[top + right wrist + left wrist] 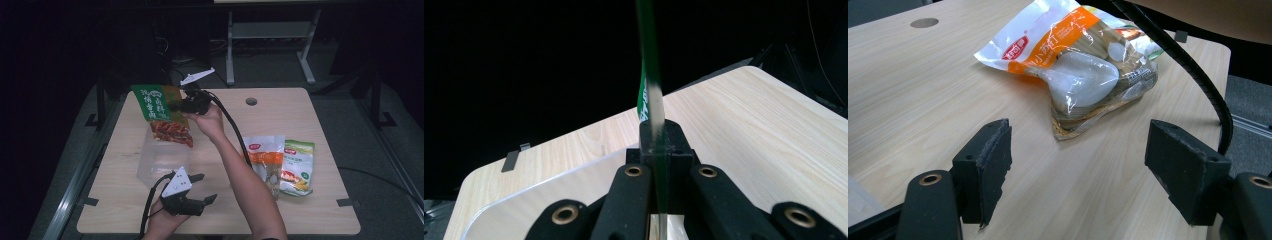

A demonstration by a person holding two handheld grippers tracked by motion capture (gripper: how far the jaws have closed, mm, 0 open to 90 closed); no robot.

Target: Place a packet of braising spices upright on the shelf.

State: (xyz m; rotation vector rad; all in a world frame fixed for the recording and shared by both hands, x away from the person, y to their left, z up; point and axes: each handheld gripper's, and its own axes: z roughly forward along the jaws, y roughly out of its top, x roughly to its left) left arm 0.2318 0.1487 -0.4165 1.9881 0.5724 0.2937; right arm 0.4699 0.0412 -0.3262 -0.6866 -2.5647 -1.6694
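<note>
My right gripper [181, 104] is shut on a green snack packet [159, 112] with a red-brown picture and holds it in the air over a clear plastic box [155, 162] on the table's left half. In the right gripper view the packet [651, 95] shows edge-on, pinched between the jaws of that gripper [659, 145]. My left gripper [205, 187] stands open near the table's front edge, just right of the box. In the left gripper view its jaws [1078, 170] are wide apart and face an orange-and-white packet [1075, 65] lying flat a short way ahead.
The orange-and-white packet [264, 160] and a green-and-yellow packet [298, 167] lie side by side on the right half of the wooden table [300, 112]. A round cable hole [251, 101] sits near the far edge. The right gripper's cable [1193, 70] runs across the table.
</note>
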